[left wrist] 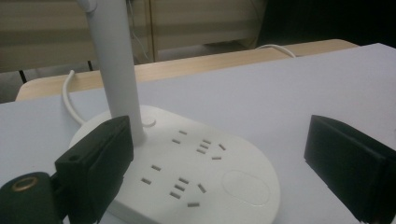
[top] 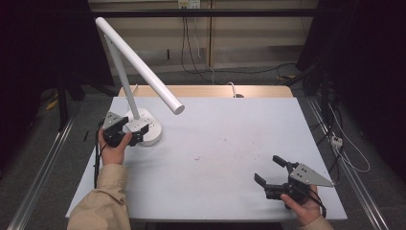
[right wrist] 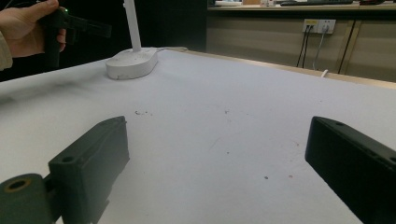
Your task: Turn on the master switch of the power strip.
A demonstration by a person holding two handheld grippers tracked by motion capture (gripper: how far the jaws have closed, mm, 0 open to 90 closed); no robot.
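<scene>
Two hand-held grippers are over the counter (top: 215, 143), each with its jaws spread wide and nothing between them. The left hand-held gripper (top: 135, 138) sits at the white desk lamp (top: 143, 127), its jaws reaching over the near edge of the lamp's oval base. In the left gripper view the base (left wrist: 196, 172) lies between and just ahead of the two black jaws; one jaw stands beside the upright white post (left wrist: 116, 70), the other is out past the base's edge over bare counter. Whether either jaw touches the base I cannot tell. The base top carries rows of small slots and a shallow oval pad (left wrist: 246, 186), with a white cable (left wrist: 70, 100) trailing off behind the post. The right hand-held gripper (top: 270, 170) is well apart from the lamp, above bare counter; from it the lamp base (right wrist: 132, 63) shows far ahead, with the left hand (right wrist: 25, 25) beside it.
</scene>
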